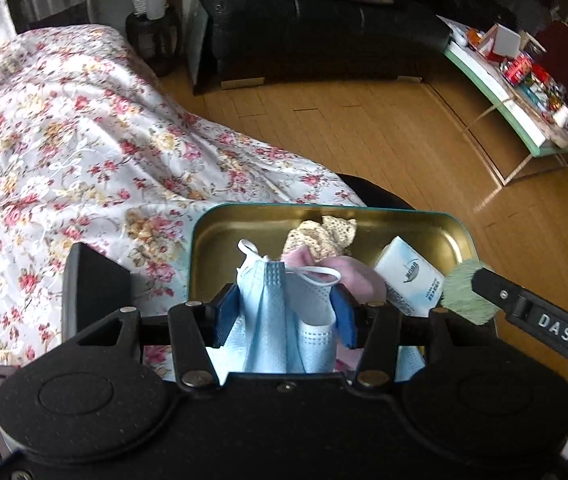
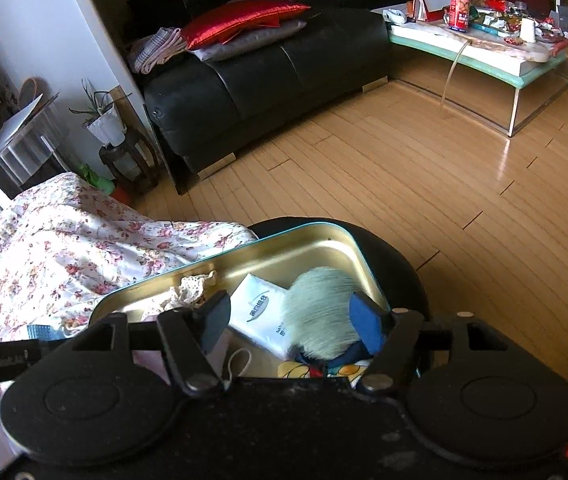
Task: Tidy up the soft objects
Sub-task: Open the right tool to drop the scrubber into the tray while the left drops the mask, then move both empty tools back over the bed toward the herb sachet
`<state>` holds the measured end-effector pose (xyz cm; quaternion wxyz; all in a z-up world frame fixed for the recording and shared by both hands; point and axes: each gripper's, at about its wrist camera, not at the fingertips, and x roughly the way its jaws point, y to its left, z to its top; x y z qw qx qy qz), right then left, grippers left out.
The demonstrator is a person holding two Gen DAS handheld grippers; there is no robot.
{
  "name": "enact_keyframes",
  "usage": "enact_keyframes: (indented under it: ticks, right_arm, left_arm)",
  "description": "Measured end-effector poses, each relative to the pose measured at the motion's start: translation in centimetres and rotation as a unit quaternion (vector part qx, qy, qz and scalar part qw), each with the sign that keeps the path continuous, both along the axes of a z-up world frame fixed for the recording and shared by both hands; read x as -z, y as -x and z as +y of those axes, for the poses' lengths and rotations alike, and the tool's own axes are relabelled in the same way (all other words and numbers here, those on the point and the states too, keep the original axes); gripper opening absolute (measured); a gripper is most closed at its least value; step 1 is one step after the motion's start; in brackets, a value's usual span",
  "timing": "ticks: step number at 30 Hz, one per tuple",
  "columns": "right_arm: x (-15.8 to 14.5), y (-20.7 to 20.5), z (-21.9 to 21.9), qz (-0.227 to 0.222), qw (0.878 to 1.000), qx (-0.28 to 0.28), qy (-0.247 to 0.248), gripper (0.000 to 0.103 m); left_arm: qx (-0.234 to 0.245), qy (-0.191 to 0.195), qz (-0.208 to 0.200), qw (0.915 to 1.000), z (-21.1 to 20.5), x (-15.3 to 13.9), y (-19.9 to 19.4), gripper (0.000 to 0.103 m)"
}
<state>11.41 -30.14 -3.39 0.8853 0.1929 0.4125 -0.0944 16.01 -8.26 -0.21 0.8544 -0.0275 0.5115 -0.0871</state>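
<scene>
Here, both hand-held grippers are hovering over the tin [image 1: 450, 226], which is sitting on a dark stool beside the floral quilt [image 1: 64, 140].

The left hand-held gripper [image 1: 284, 314] is clamping its blue pads on a pale blue mask [image 1: 272, 320], which is hanging bunched and pleated between them, one white ear loop curling over the top. The right hand-held gripper [image 2: 288, 318] is standing with its jaws apart: a fuzzy green puff [image 2: 320, 312] is lying against the right pad, while the left pad is standing clear of it, so the puff looks released, not gripped.

Judging from this, the step in hand is dropping soft things into the tin. Already lying inside are a cream crochet piece [image 1: 324, 232], a pink cloth [image 1: 352, 276] and a white tissue pack [image 1: 408, 280]. The puff is resting at the tin's near right corner, partly on the pack.

Next, the right gripper probably needs lifting away without dragging the puff's fibres along, and the left needs opening over a free patch so the mask falls inside the rim.
</scene>
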Motion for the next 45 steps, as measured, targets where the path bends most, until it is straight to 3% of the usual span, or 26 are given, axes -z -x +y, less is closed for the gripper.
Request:
enact_keyframes:
  ticks: [4, 11, 23, 34, 40, 45]
  right_arm:
    - [-0.2, 0.6, 0.2, -0.004, 1.0, -0.001, -0.006, 0.066]
    - [-0.5, 1.8, 1.3, -0.004, 1.0, -0.017, -0.01, 0.066]
    - [-1.6, 4.2, 4.2, 0.0, 0.999, -0.043, -0.008, 0.067]
    - [-3.6, 6.3, 9.4, 0.0, 0.995, -0.099, 0.006, 0.07]
    - [-5.0, 7.1, 14.2, -0.007, 0.988, -0.154, 0.019, 0.071]
    - [-6.2, 7.8, 18.5, -0.011, 0.979, -0.2, 0.024, 0.074]
  left_arm:
    - [-0.027, -0.002, 0.008, 0.9996, 1.3, 0.6, -0.1, 0.05]
    - [-0.052, -0.007, 0.019, 0.9985, 2.5, 1.9, -0.9, 0.088]
    - [-0.071, -0.011, 0.026, 0.9971, 5.9, 0.9, 2.0, 0.088]
    - [-0.106, -0.034, -0.022, 0.9935, 12.2, -2.6, 7.0, 0.088]
    - [-0.142, -0.051, -0.044, 0.9876, 17.5, -4.5, 9.4, 0.088]
    - [-0.191, -0.093, -0.069, 0.9747, 22.1, -5.6, 11.1, 0.088]
